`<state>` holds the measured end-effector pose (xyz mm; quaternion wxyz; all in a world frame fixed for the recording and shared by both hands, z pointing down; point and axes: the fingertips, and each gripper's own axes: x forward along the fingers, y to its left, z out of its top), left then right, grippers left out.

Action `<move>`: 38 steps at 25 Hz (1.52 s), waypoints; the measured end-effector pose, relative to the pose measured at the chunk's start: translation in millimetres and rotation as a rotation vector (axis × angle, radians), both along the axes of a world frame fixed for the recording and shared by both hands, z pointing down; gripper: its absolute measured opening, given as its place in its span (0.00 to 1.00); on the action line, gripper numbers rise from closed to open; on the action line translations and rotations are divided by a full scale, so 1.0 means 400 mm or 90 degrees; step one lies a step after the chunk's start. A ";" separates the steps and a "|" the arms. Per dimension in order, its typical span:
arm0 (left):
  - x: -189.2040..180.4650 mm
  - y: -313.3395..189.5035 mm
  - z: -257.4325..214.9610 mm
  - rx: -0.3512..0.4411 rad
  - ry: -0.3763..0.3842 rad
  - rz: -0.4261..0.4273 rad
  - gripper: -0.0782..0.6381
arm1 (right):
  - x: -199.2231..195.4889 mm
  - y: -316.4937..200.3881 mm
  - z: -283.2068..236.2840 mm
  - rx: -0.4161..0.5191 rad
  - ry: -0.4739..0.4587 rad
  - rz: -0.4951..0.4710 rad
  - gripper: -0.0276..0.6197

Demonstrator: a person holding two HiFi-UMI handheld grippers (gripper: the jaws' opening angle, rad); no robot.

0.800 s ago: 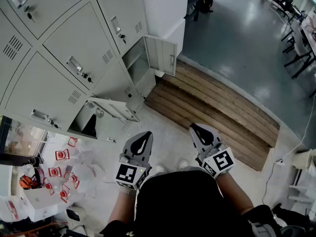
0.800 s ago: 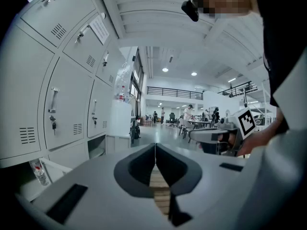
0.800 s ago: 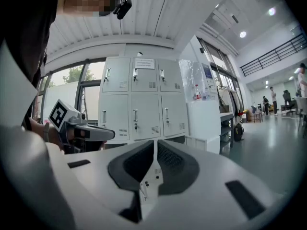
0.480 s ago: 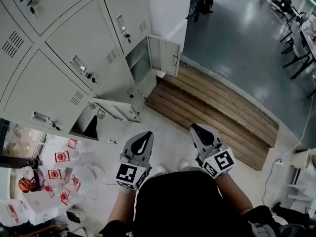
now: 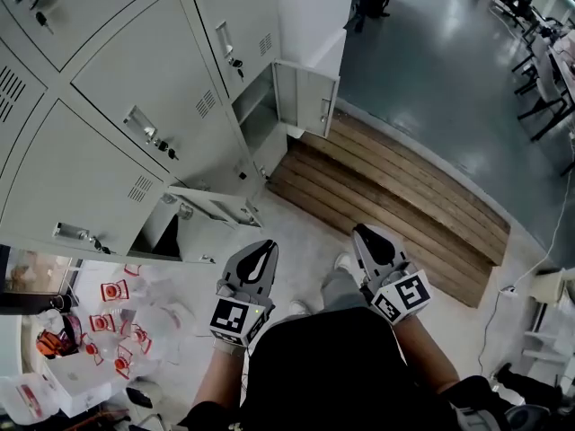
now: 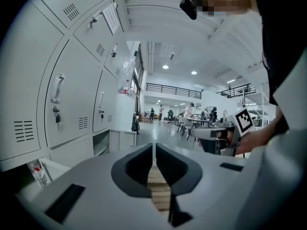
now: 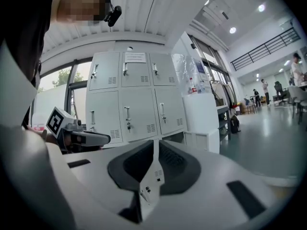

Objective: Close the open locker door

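Grey jaws on both grippers are sitting fully clenched on nothing. The left gripper (image 5: 259, 251) and right gripper (image 5: 366, 237) are hovering side by side close to the person's body, pointing toward the lockers (image 5: 135, 79). The open locker door (image 5: 307, 99) is hanging swung out at the far right end, beside the wooden platform (image 5: 386, 196) and well apart from both grippers. A 2nd door (image 5: 208, 206) is gaping nearer, on the left.
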<state>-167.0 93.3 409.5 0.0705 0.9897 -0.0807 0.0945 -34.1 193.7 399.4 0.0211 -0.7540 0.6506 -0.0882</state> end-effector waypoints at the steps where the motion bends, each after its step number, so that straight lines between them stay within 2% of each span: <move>1: 0.017 -0.011 0.002 -0.001 0.000 -0.001 0.14 | 0.018 -0.012 0.006 0.000 -0.005 0.002 0.11; 4: 0.083 -0.049 0.013 -0.002 -0.004 -0.002 0.14 | 0.086 -0.059 0.026 0.000 -0.017 -0.001 0.11; 7: 0.180 -0.099 0.032 -0.003 -0.013 -0.013 0.14 | 0.172 -0.129 0.053 -0.005 -0.013 -0.030 0.11; 13: 0.340 -0.205 0.048 -0.021 -0.056 -0.082 0.14 | 0.337 -0.282 0.083 -0.022 -0.048 -0.114 0.11; 20: 0.497 -0.317 0.033 -0.014 -0.067 -0.162 0.14 | 0.558 -0.415 0.130 -0.033 -0.073 -0.154 0.11; 25: 0.540 -0.340 0.052 -0.035 -0.110 -0.211 0.14 | 0.703 -0.498 0.189 -0.065 -0.049 -0.171 0.11; 30: 0.558 -0.356 0.044 -0.030 -0.111 -0.236 0.14 | 0.841 -0.580 0.265 -0.105 -0.036 -0.153 0.12; 38: 0.522 -0.408 0.079 -0.038 -0.131 -0.265 0.14 | 0.979 -0.707 0.385 -0.170 -0.019 -0.129 0.23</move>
